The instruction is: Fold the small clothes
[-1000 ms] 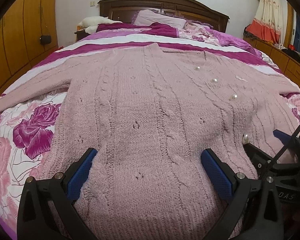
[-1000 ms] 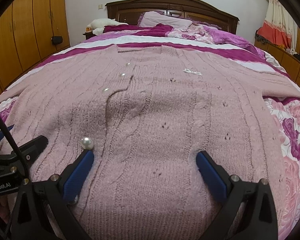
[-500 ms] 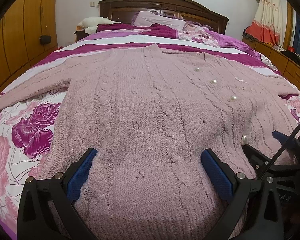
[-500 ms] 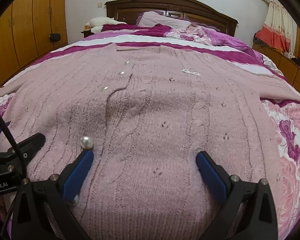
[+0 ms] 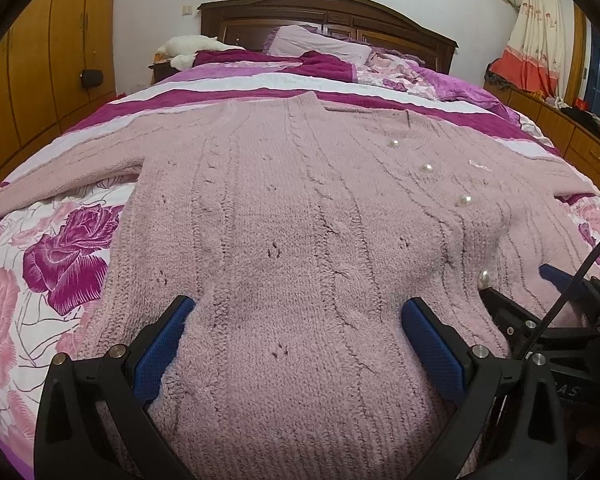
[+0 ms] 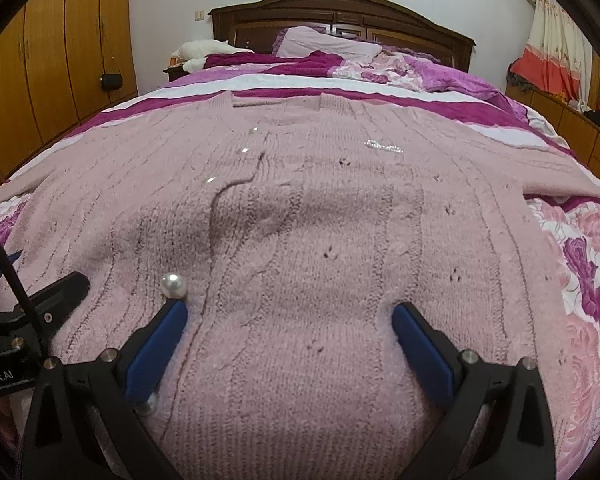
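a pink cable-knit cardigan (image 5: 300,220) with pearl buttons (image 5: 426,167) lies spread flat, front up, on the bed (image 5: 52,280), sleeves out to both sides. the left claw (image 5: 298,322) sits low over its hem, blue pads wide apart, grasping nothing. the right claw (image 6: 290,322) is beside it, equally released, one pad touching a pearl button. floral bedspread underneath, dark wooden headboard (image 6: 340,16) beyond.

"Robot.AI" on the left tongs (image 6: 4,376); cut-off "AS" on the right tongs (image 5: 568,390).
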`<move>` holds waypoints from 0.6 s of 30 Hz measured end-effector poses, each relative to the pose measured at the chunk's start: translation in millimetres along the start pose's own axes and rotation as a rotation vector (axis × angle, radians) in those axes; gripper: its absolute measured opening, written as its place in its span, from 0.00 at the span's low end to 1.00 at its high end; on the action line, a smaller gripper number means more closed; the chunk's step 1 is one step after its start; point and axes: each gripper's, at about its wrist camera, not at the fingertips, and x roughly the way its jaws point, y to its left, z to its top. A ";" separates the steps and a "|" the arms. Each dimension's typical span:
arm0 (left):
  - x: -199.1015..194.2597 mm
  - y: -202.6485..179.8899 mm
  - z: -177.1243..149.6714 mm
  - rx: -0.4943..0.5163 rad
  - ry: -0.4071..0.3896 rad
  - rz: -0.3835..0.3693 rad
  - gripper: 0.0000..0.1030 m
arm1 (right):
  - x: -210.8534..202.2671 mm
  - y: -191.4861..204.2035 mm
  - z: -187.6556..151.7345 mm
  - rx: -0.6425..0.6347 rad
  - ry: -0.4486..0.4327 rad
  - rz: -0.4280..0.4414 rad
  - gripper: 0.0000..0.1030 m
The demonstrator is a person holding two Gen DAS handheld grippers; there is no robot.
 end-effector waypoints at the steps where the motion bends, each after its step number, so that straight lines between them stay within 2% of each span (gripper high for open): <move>1: 0.0 0.1 0.0 0.000 0.000 0.000 0.82 | 0.4 0.1 0.4 -0.001 0.001 0.000 1.00; 18: 0.0 -1.6 0.2 0.000 -0.001 -0.005 0.81 | 0.2 1.9 0.7 -0.009 0.005 -0.020 1.00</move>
